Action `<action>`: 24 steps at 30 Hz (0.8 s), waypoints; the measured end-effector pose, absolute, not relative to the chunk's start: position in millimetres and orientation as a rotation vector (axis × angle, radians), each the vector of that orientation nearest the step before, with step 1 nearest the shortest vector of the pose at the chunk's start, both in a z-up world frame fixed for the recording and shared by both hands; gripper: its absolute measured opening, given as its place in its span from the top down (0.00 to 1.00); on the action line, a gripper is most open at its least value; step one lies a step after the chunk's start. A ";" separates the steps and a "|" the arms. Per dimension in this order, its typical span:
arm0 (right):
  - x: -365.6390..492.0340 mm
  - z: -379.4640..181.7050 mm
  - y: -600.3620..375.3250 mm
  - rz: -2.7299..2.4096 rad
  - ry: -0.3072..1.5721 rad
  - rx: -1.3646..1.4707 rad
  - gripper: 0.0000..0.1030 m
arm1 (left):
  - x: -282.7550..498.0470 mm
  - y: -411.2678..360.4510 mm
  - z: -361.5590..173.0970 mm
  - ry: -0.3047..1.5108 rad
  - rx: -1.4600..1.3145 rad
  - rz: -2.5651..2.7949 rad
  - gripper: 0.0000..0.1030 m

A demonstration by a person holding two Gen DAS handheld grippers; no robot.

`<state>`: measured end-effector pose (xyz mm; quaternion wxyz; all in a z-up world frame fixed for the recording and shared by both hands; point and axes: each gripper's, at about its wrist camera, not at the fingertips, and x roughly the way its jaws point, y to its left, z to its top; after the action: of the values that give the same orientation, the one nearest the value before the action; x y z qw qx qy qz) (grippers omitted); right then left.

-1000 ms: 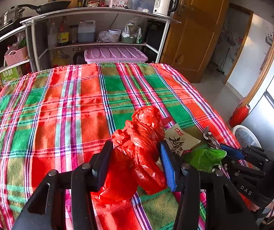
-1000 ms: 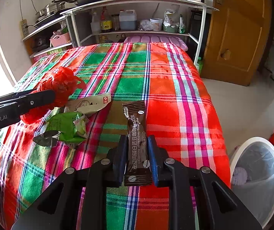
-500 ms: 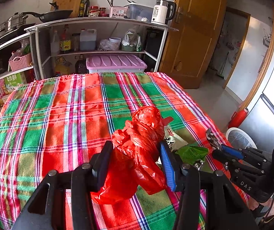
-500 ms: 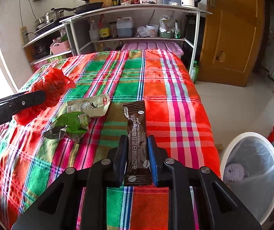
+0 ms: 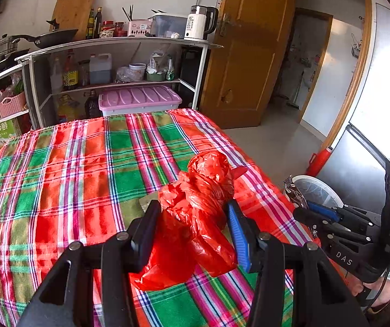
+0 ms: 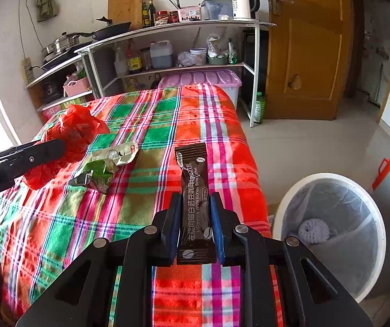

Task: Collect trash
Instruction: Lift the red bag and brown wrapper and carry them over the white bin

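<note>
My left gripper (image 5: 192, 209) is shut on a crumpled red plastic bag (image 5: 208, 179), lifted a little above the plaid tablecloth (image 5: 72, 177). In the right wrist view the bag (image 6: 72, 130) hangs at the far left from a black finger (image 6: 31, 158). My right gripper (image 6: 195, 199) is shut on a brown coffee sachet (image 6: 193, 174) that sticks up between the pads, near the table's right edge. A green wrapper (image 6: 96, 171) and a beige wrapper (image 6: 116, 155) lie on the cloth (image 6: 154, 114). A white bin (image 6: 328, 176) stands on the floor to the right.
The bin is lined and holds a purple ball (image 6: 313, 230). Behind the table stands a metal shelf rack (image 5: 118, 43) with pans, bottles and a kettle, and a purple-lidded box (image 5: 137, 98). A wooden door (image 5: 249, 68) and a red can (image 5: 319, 160) are at the right.
Both grippers have risen and drawn back toward the table's right edge with their loads. The bin shows larger; the green wrapper is now hidden behind the red bag in the left view.
</note>
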<state>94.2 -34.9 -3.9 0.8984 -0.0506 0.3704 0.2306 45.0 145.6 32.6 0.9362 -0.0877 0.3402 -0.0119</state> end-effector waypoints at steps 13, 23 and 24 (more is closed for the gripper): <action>79.8 6.0 -106.8 0.351 0.743 -0.048 0.79 | 64.4 72.4 34.5 0.708 -0.146 -0.162 0.50; 75.6 8.7 -156.3 0.252 0.736 -0.009 0.79 | 82.0 12.4 30.3 0.740 -0.097 -0.261 0.50; 75.9 8.2 -161.5 0.242 0.739 -0.005 0.79 | 82.8 7.6 29.5 0.742 -0.095 -0.273 0.50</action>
<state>75.9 -161.5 8.2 0.9254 -0.0024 0.3603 0.1178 82.8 7.6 29.5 0.9218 -0.0462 0.3613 -0.1328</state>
